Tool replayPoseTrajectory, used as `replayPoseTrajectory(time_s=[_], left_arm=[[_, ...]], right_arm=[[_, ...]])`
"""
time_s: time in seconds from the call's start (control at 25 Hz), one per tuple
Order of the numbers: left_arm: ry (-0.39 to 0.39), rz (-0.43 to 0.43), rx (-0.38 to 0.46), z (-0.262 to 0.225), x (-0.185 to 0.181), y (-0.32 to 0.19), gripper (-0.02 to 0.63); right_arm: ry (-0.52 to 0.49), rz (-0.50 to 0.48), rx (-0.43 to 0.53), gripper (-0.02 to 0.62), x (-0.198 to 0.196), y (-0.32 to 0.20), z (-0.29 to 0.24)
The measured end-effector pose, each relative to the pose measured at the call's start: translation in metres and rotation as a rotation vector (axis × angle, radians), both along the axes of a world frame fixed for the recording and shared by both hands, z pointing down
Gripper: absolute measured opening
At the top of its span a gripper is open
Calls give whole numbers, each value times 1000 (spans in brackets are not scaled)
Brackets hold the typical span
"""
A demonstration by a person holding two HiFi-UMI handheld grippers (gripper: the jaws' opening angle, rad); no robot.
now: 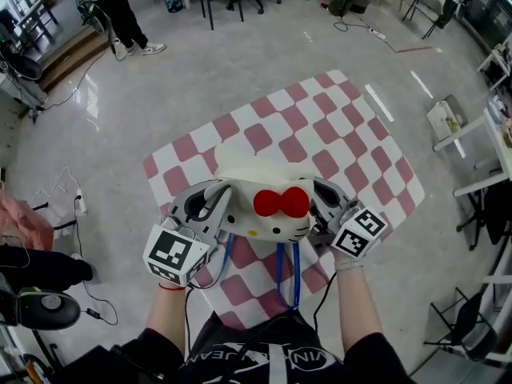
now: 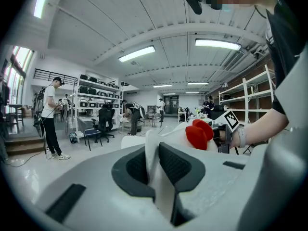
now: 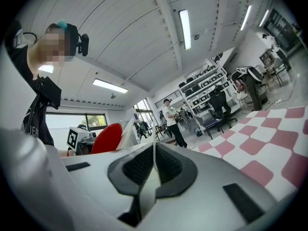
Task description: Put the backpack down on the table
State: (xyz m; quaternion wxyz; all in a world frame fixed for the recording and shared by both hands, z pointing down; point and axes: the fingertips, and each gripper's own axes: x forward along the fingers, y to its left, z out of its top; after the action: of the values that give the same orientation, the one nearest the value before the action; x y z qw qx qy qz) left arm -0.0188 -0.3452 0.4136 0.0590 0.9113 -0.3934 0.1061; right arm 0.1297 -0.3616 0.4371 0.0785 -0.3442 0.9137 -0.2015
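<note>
So: one backpack [image 1: 256,184], white and cat-faced, with one red bow [image 1: 282,202] on its front, sat over the near edge of the checkered surface [image 1: 352,134]. It was spread between the two tools, face up toward the holder. I could not tell whether its underside touched the cloth or hung just above it. Judged the put-down unfinished, as both grips were on.

The left hand-held gripper [image 1: 214,201] was clamped on a fold of white fabric at the backpack's left side. Its own view showed the fold pinched between the dark pads [image 2: 175,165], with no gap. The right hand-held gripper [image 1: 324,198] was closed on a thinner white edge at the backpack's right side, its pads [image 3: 139,165] meeting on the fabric.

Likely reason for the hold: a grip on each side kept the soft bag level and stretched, so it would land flat rather than slump.

The blue straps [image 1: 295,274] dangled off the near side toward the holder's body, clear of both jaws. My guess is they could catch on the surface's edge on the way down.

Counts:
- one backpack
- one bow
- two straps
- two hand-held grippers, each with one marker cube [image 1: 176,254]
- one surface
- one person [image 1: 120,10] standing on the floor well beyond it
</note>
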Motion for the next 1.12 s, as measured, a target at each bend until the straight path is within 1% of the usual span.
replayPoseTrajectory(time_s=[0.16,0.48,0.8,1.12], left_arm=[[25,-15,3,-4,-5,-5,46],[9,-33,0,2,-10,-13,46],[4,-41,-25,14,-17,-22,46],[7,-32,-24,21,-16,-27,46]], right_arm=[[-27,5,16,11,-4,-10,-8],[-3,-15,13,11,-10,-22,-2],[7,-30,-11,11,-18,-33,11],[-7,-30,-24,12,-17,-41,21]])
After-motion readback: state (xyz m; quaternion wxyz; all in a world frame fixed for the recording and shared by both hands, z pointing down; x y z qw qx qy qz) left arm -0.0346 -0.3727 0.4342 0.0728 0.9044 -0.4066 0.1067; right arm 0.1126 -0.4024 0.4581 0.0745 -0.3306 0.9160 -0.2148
